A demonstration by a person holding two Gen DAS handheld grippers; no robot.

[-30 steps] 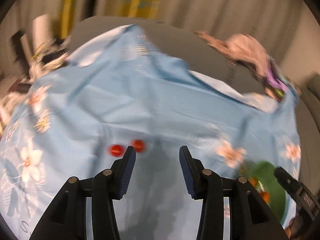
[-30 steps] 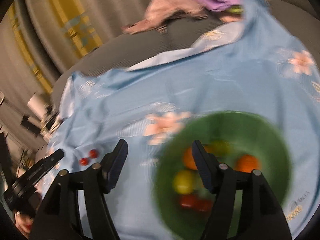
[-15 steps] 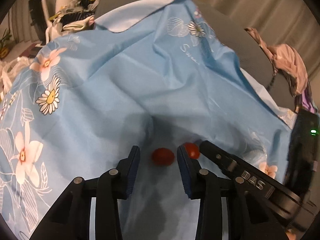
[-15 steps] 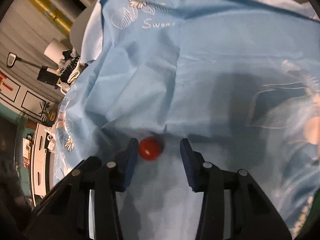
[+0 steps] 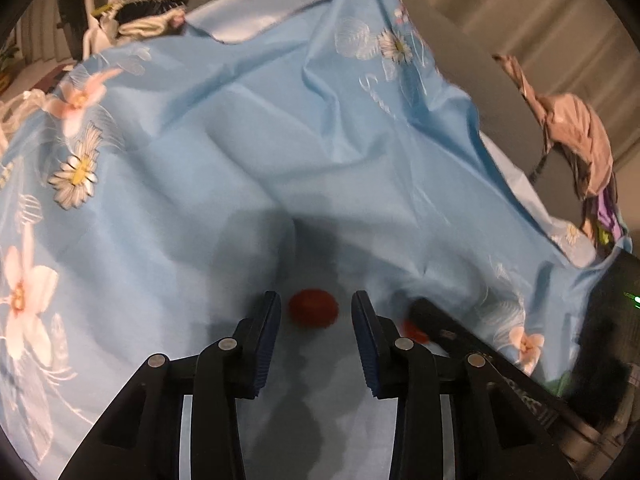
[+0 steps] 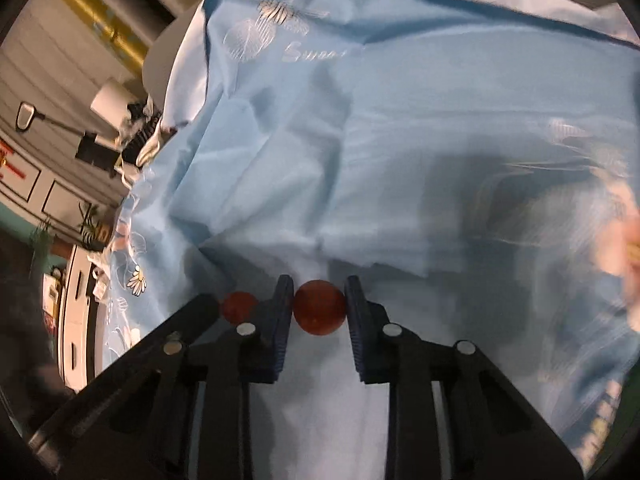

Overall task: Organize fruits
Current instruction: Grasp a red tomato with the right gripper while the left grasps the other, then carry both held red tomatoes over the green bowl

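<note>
Two small red round fruits lie close together on a light blue flowered cloth [image 5: 280, 140]. My left gripper [image 5: 316, 312] is open with one red fruit [image 5: 313, 308] between its fingertips, gaps on both sides. My right gripper [image 6: 319, 308] has closed onto the other red fruit [image 6: 319, 307], both pads touching it. In the left wrist view that fruit [image 5: 412, 330] is partly hidden behind the right gripper's finger. In the right wrist view the left gripper's fruit [image 6: 239, 307] shows to the left.
The cloth is wrinkled and covers a grey rounded surface [image 5: 460, 36]. A pile of pinkish clothing [image 5: 580, 136] lies at the far right edge. Clutter and a white lamp [image 6: 110, 100] stand beyond the cloth's left side.
Both grippers have moved lower and closer around the two red fruits. The right gripper's jaws have narrowed until they touch its fruit. The left gripper's jaws stay apart.
</note>
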